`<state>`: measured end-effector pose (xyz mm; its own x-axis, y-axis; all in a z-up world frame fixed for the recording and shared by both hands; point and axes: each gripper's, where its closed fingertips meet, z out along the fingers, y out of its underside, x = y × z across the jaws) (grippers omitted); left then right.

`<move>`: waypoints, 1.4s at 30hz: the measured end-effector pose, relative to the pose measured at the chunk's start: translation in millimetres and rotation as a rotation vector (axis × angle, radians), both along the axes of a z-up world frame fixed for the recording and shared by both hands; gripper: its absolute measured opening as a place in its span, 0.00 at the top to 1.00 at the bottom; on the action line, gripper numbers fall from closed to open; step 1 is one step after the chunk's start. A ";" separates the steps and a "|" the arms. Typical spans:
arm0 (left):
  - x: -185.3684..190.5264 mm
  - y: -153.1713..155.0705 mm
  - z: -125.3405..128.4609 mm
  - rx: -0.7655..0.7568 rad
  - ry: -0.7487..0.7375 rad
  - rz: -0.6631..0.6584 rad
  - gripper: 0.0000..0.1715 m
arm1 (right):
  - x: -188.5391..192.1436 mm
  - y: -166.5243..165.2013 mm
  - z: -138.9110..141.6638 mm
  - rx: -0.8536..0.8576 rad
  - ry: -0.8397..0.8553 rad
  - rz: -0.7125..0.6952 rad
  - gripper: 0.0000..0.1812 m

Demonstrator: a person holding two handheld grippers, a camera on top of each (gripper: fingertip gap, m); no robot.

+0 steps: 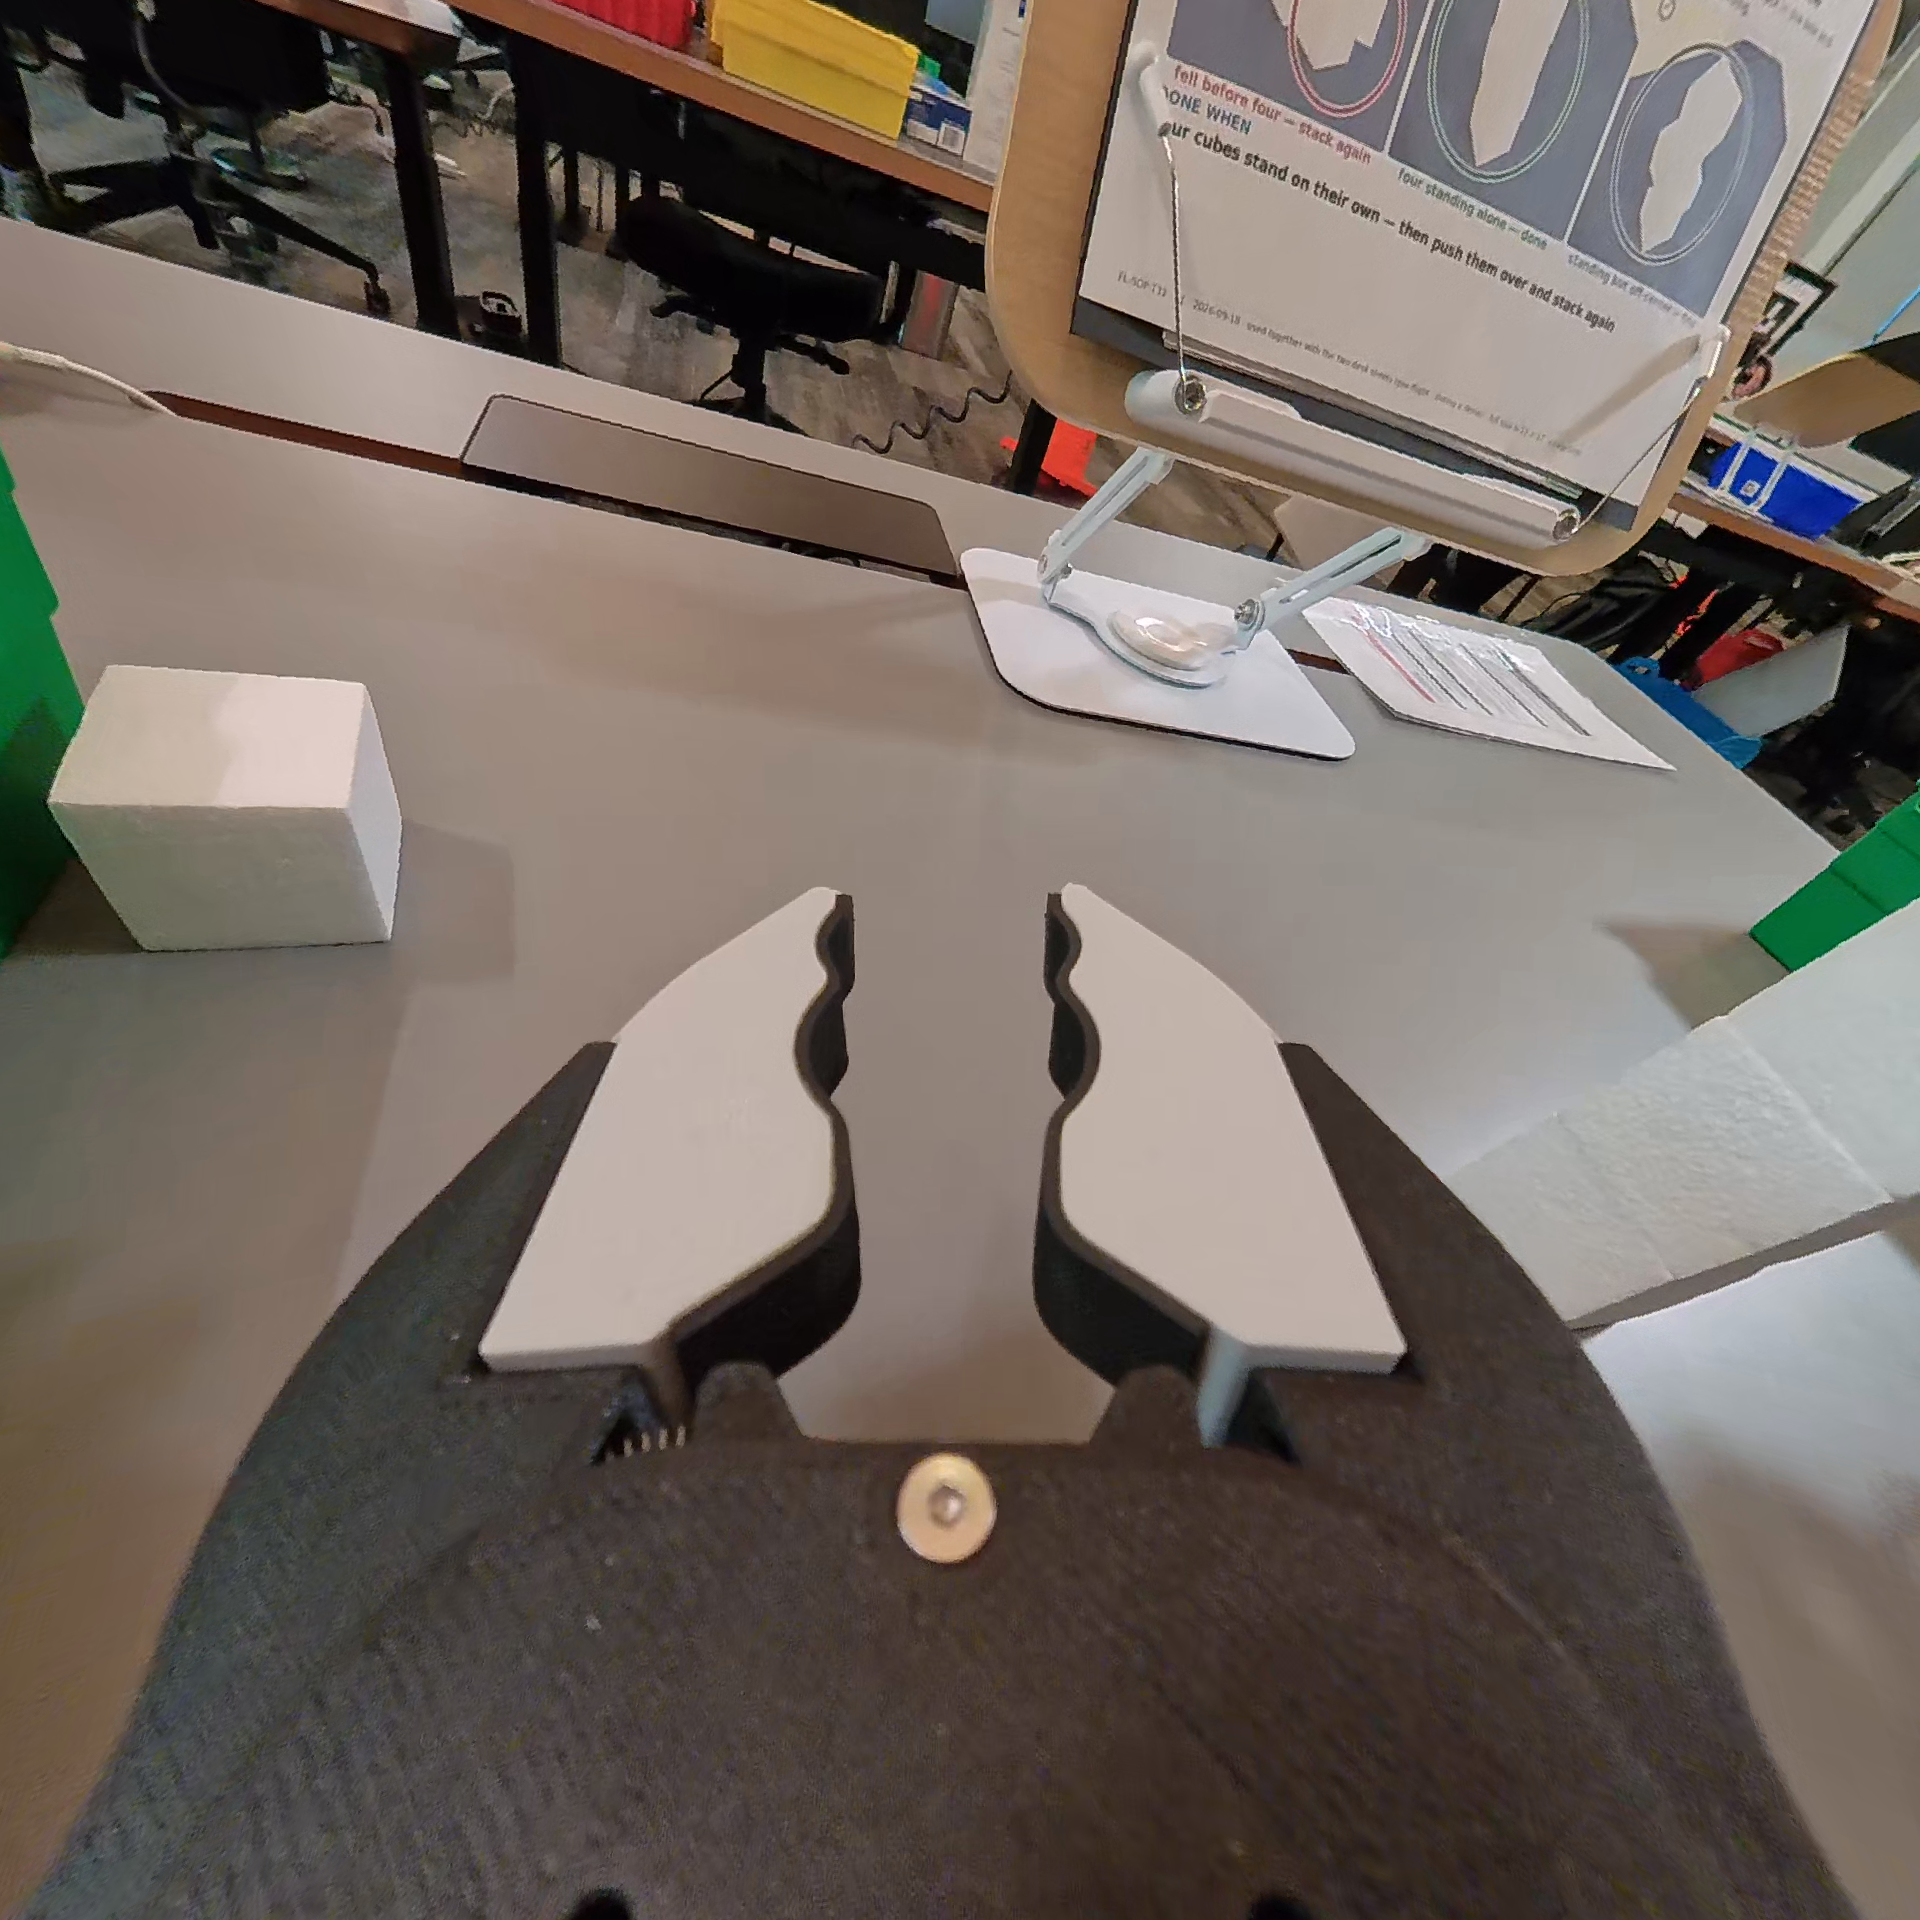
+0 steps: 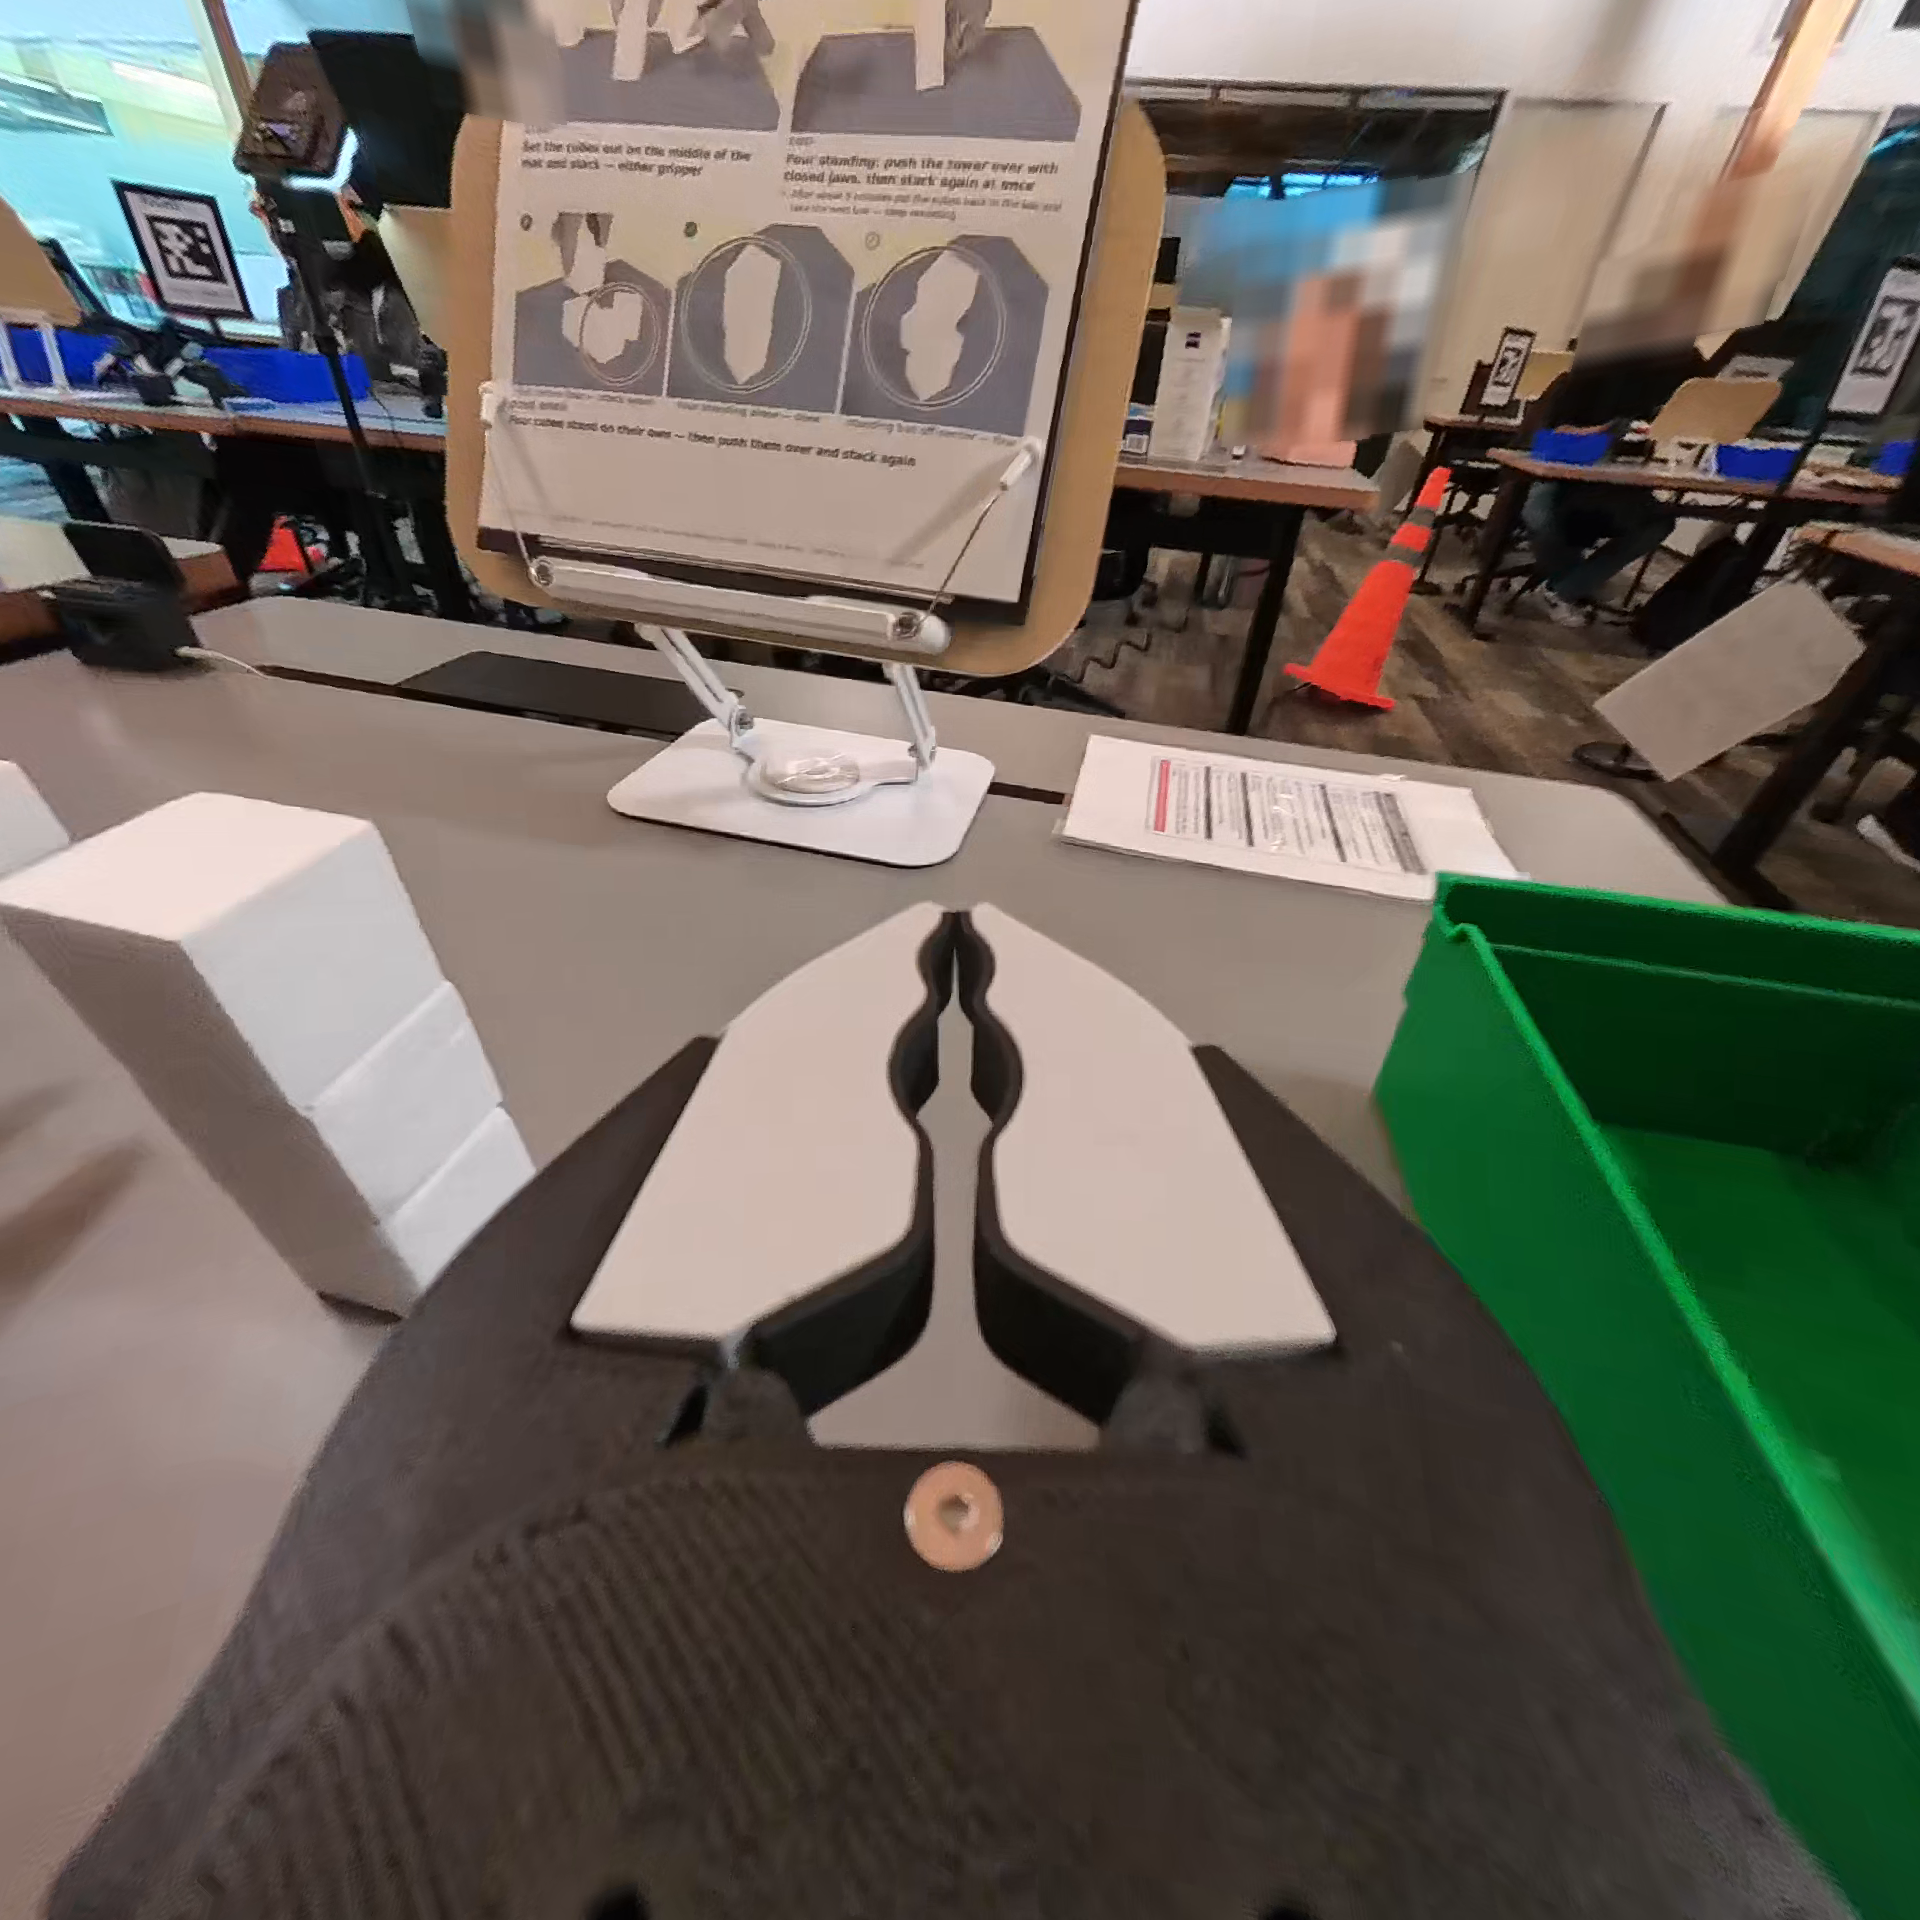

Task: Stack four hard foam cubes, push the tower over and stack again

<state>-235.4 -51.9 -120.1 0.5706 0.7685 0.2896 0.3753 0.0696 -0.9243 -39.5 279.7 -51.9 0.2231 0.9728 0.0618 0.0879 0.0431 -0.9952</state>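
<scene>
In the right wrist view, a tower of three white foam cubes stands on the grey table, left of my right gripper. That gripper is shut and empty, with its fingertips touching. A piece of another white cube shows at the far left edge. In the left wrist view, a single white foam cube sits on the table, ahead and to the left of my left gripper. That gripper is open and empty. The white tower is close on its right.
A green bin stands at the right; green bin parts also show at the left edge and right edge. A document stand with an instruction sheet and a laminated sheet lie at the back of the grey table. The tips of one gripper are about 40 centimeters away from the tips of the other. The right gripper is farther from the single white foam cube, some 55 centimeters, than the left, some 15 centimeters.
</scene>
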 end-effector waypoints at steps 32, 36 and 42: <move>-19.2 -50.8 26.6 0.066 0.114 0.242 0.81 | -211.8 -331.0 60.6 0.524 -0.410 1.115 0.57; -23.6 -57.6 27.4 0.085 0.103 0.264 0.80 | -267.9 -375.8 -4.9 0.636 -0.632 1.181 0.58; -38.2 -69.5 14.1 0.121 -0.004 0.289 0.79 | -327.5 -408.5 -78.9 0.690 -0.928 1.237 0.57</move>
